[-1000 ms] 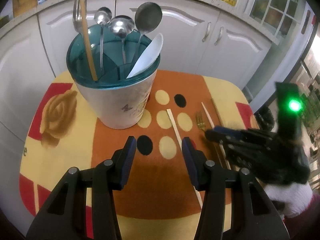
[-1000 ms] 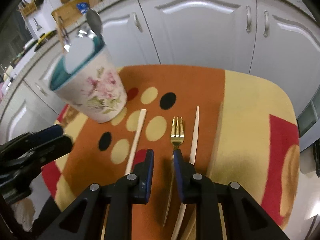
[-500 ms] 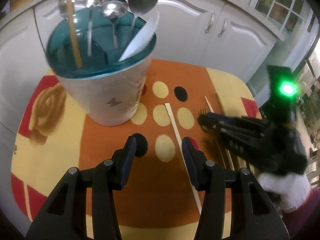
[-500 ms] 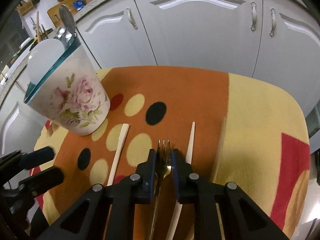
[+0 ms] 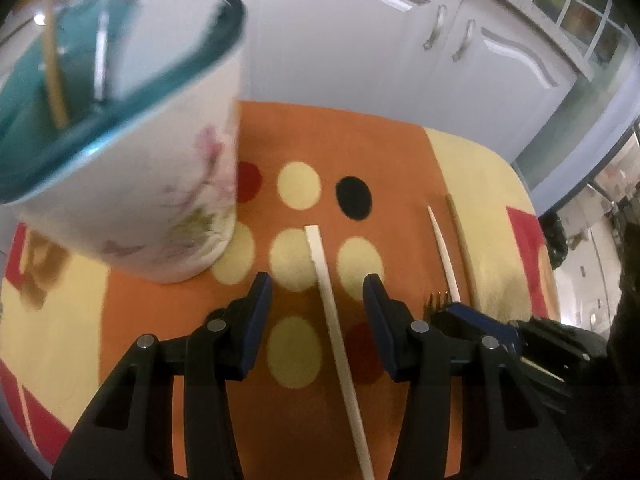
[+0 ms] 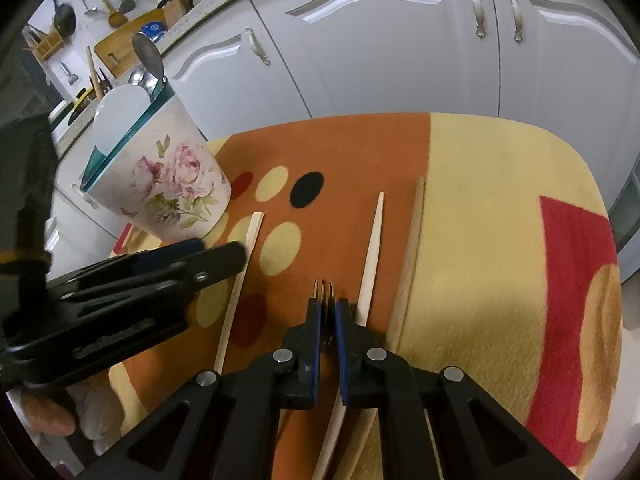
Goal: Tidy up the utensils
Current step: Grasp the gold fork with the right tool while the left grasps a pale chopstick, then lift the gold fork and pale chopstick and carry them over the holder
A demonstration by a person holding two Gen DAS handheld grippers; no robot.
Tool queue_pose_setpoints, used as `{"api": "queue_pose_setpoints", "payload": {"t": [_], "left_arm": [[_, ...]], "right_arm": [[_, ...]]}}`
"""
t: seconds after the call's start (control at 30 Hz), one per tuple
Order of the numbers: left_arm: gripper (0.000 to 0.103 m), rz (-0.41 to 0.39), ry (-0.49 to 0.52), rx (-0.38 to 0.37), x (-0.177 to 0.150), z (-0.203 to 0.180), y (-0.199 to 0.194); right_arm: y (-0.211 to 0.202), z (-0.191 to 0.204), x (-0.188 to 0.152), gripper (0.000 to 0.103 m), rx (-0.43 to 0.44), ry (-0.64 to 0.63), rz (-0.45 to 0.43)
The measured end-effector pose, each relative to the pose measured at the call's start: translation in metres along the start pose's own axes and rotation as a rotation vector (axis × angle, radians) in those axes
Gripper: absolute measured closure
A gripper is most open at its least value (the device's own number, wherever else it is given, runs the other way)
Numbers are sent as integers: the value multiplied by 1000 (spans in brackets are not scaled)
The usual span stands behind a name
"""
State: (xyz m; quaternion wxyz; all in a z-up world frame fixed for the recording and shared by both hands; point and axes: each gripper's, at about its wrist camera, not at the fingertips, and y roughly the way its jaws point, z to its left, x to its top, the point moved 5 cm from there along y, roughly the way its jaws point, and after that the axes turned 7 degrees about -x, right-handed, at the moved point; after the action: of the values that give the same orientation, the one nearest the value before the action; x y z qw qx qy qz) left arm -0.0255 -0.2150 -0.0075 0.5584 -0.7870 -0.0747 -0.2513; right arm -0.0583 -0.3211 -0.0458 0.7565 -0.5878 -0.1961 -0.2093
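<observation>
While the right gripper has just been closing its jaws, they now pinch the gold fork by its neck, tines poking out ahead, low over the orange-and-yellow mat. Left gripper hangs partly open astride a flat pale chopstick, not touching it. Floral cup of spoons stands near; two more chopsticks lie just beside the fork.
</observation>
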Motion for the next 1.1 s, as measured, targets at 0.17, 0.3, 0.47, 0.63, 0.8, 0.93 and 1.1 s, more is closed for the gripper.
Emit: {"api": "queue_pose_setpoints", "payload": {"t": [0.17, 0.3, 0.47, 0.63, 0.8, 0.93, 1.1], "left_arm": [[97, 29, 44, -19, -4, -1, 9], [99, 61, 27, -99, -13, 9, 0], [99, 114, 55, -135, -39, 17, -22], [97, 151, 57, -126, -43, 21, -29], [85, 129, 65, -84, -34, 26, -31], [80, 153, 106, -80, -33, 17, -20], [78, 137, 178, -44, -35, 5, -14]], "right_arm": [[-1, -1, -2, 98, 31, 18, 4], [-4, -1, -5, 98, 43, 16, 13], [-12, 9, -8, 99, 75, 1, 11], [-8, 17, -8, 99, 84, -13, 33], [-7, 16, -9, 83, 49, -36, 41], [-2, 15, -11, 78, 41, -53, 66], [1, 19, -10, 78, 48, -73, 53]]}}
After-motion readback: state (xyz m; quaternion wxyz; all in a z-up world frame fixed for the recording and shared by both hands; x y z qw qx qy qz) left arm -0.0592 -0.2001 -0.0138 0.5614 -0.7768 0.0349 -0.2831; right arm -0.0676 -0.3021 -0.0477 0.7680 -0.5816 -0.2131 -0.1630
